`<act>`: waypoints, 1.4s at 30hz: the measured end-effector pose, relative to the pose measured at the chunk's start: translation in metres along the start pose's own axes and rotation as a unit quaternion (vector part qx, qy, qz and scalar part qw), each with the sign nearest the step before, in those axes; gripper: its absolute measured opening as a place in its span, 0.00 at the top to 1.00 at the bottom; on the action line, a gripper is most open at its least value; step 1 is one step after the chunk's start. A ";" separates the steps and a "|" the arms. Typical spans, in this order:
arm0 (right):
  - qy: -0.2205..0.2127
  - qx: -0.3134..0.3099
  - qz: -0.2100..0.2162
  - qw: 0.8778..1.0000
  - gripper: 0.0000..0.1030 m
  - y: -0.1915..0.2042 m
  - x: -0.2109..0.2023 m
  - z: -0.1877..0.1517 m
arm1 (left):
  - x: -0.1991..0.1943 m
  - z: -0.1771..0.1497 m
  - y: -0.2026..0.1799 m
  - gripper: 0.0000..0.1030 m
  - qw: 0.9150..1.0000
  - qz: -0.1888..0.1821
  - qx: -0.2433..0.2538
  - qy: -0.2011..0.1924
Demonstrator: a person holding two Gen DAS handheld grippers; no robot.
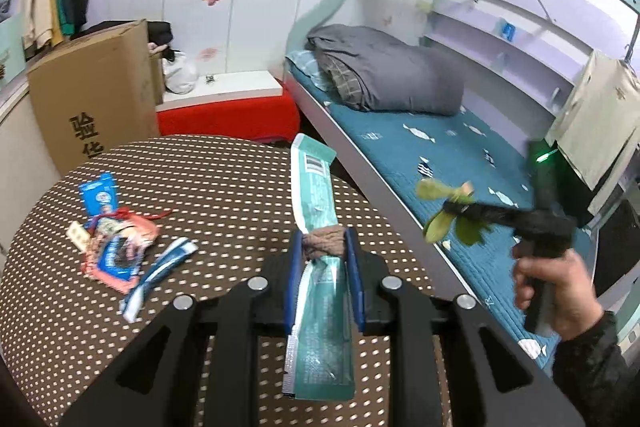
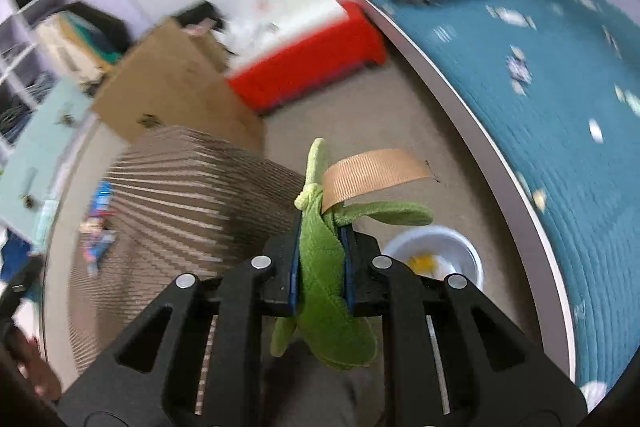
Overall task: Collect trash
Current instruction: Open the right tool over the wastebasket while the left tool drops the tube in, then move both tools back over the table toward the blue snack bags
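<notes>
My left gripper is shut on a long teal wrapper, with a crumpled brown scrap pinched in with it, above the brown dotted table. More wrappers lie on the table's left side: a red and blue heap, a blue packet and a blue-white wrapper. To the right of the table, my right gripper is shut on a green cloth scrap with a tan ribbon loop. Below it on the floor stands a white bin with something yellow inside.
A cardboard box stands behind the table and a red bench beside it. A bed with a teal cover and a grey quilt runs along the right. A person's hand holds the right gripper.
</notes>
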State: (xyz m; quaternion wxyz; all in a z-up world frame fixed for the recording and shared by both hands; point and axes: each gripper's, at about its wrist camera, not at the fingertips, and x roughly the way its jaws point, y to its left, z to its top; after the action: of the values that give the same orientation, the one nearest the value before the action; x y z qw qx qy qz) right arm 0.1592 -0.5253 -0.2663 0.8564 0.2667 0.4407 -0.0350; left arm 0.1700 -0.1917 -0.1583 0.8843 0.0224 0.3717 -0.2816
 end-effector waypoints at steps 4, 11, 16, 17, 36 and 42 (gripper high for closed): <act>0.043 0.050 -0.009 0.998 0.81 -0.040 0.044 -0.007 | 0.017 0.003 -0.014 0.80 1.000 -0.005 0.009 0.012; 0.086 0.102 -0.018 0.991 0.30 -0.078 0.096 -0.019 | 0.056 0.016 -0.044 0.80 0.999 -0.019 0.030 0.037; 0.057 0.132 -0.018 0.989 0.20 -0.095 0.079 -0.028 | 0.087 0.021 -0.074 0.80 0.996 -0.039 0.048 0.060; 0.049 0.134 -0.015 0.990 0.18 -0.097 0.071 -0.029 | 0.094 0.022 -0.081 0.80 0.995 -0.047 0.051 0.066; -0.063 0.149 -0.011 0.987 0.12 -0.117 -0.042 -0.022 | 0.235 0.001 -0.179 0.46 0.969 -0.092 0.106 0.202; -0.067 0.145 -0.008 0.987 0.10 -0.109 -0.048 -0.025 | 0.229 0.011 -0.170 0.12 0.979 -0.070 0.080 0.177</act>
State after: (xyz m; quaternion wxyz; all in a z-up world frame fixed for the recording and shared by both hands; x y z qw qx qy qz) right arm 0.0794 -0.6152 -0.2876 0.8358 0.3819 0.3748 -0.1230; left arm 0.2195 -0.4476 -0.2752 0.7781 0.1163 0.4990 -0.3634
